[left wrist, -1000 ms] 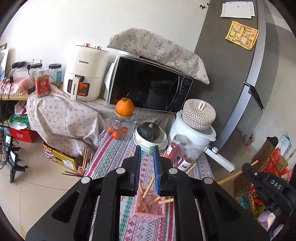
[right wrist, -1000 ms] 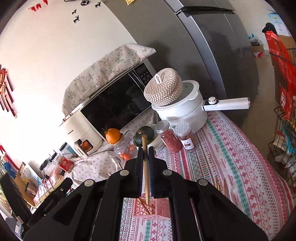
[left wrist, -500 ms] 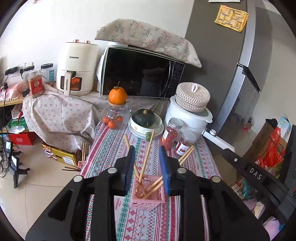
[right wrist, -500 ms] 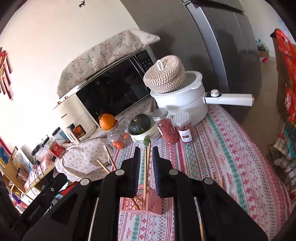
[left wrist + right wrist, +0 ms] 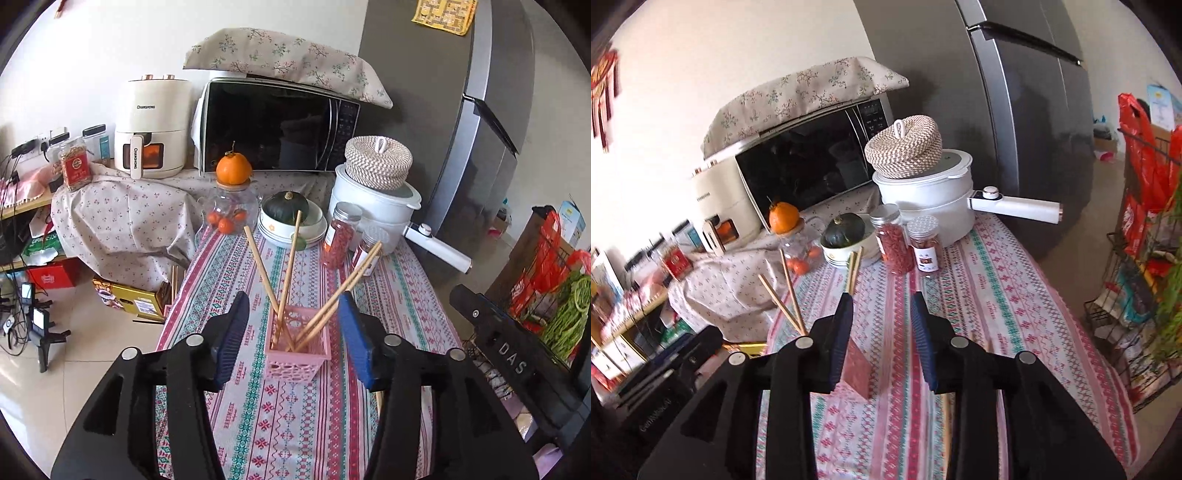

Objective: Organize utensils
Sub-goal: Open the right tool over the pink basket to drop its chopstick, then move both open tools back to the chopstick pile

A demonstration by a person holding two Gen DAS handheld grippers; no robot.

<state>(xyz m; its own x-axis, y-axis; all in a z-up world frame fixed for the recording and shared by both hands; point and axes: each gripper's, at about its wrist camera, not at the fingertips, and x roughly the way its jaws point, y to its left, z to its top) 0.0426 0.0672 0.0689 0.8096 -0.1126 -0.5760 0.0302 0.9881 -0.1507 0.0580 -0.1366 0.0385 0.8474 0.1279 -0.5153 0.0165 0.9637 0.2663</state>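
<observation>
From my left wrist camera, the left gripper [image 5: 293, 325] sits low in the centre of the frame with its blue pads spread apart; its jaws have just been opening, and nothing is pressed between them. Framed in that gap is the pink basket [image 5: 298, 350], standing on the patterned tablecloth [image 5: 295, 424] just beyond the fingertips. Four wooden chopsticks [image 5: 288, 280] stand in it, two leaning toward the upper left and upper middle, two crossing out toward the upper right. Further up the frame I see a glass jar [image 5: 227, 206] topped with an orange [image 5: 233, 168], a dark green squash [image 5: 287, 206] in a stack of bowls, two red-filled spice jars [image 5: 338, 236], and a white electric pot [image 5: 373, 206] with a woven lid. The microwave [image 5: 277, 134] and air fryer [image 5: 151, 136] fill the back.

From my right wrist camera, the right gripper [image 5: 882, 317] is also parted, its jaws having just been opening, with nothing held. A corner of the pink basket [image 5: 858, 373] shows in the gap, low in the centre. Chopstick ends [image 5: 786, 295] poke up to the left of the left finger, and another pair [image 5: 854, 273] rises just above it. One more chopstick [image 5: 946, 410] lies on the cloth under the right finger.
</observation>
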